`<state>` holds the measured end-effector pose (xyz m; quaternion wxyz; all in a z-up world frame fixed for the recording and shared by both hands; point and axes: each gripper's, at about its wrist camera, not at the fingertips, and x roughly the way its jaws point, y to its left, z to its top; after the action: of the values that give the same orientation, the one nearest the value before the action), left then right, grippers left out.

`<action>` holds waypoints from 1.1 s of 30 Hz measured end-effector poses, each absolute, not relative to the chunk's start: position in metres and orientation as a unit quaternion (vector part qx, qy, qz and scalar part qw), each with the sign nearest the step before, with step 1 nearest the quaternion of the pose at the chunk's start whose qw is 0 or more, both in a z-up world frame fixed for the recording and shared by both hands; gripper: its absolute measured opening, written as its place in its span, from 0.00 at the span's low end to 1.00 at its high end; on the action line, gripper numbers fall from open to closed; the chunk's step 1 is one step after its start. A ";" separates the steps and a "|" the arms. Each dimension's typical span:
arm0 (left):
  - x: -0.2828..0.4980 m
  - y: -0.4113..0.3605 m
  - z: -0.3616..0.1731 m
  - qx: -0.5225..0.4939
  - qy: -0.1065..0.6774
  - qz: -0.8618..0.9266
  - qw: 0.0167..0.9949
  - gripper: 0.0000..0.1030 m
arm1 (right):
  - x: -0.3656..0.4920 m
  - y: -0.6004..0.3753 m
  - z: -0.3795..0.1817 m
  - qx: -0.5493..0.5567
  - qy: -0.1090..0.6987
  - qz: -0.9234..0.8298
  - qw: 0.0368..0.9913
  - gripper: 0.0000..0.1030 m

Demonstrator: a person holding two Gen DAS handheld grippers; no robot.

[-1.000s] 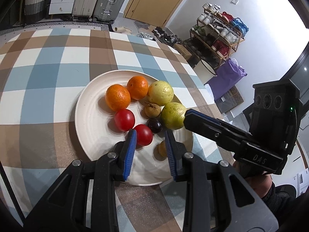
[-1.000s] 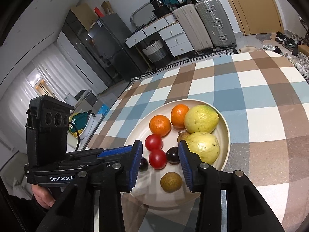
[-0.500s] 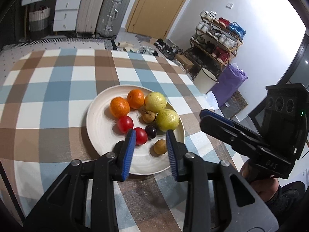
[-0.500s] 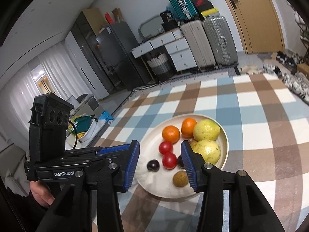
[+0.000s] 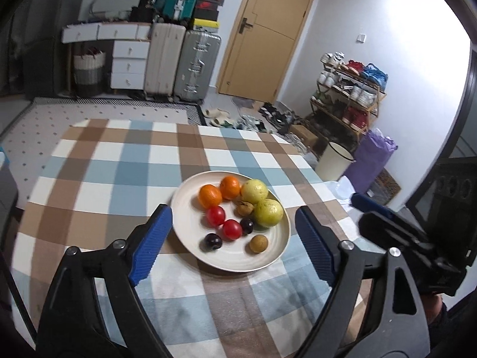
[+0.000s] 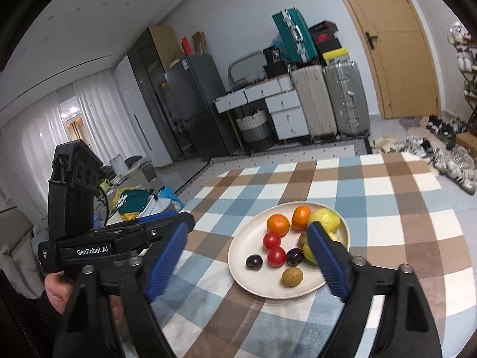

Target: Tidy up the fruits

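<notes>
Pulled back from plate (image 5: 286, 223), both grippers: left gripper (image 5: 234, 243), right gripper (image 6: 249, 258) just opening wide, empty; fruits (image 5: 238, 208) on plate beyond fingertips.

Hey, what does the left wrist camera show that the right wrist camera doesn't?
Only the left wrist view shows the purple bag and white bin beside the full shoe rack. Only the right wrist view shows the dark fridge and white curtains. Both show the plate of fruit on the checked tablecloth, the suitcases and the wooden door.
</notes>
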<state>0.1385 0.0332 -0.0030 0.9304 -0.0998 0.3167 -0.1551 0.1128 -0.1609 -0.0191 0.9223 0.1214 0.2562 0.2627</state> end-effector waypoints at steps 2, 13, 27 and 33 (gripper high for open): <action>0.130 0.035 -0.001 -0.094 0.314 -0.134 0.935 0.92 | 0.103 -0.163 -0.015 0.123 0.242 0.260 0.927 0.88; 0.087 0.049 0.005 -0.082 0.247 -0.051 0.964 0.99 | 0.069 -0.164 -0.008 0.117 0.189 0.246 0.943 0.99; 0.044 0.044 -0.033 -0.039 0.217 -0.001 0.975 0.99 | 0.041 -0.165 -0.028 0.088 0.159 0.193 0.964 0.99; 0.040 0.048 -0.050 -0.024 0.189 0.004 0.982 0.99 | 0.033 -0.165 -0.042 0.069 0.151 0.175 0.970 0.99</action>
<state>0.0396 0.0477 -0.0495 0.9816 -0.0237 0.1892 0.0038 0.0326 -0.1653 -0.0416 0.9704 0.0688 0.1511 0.1753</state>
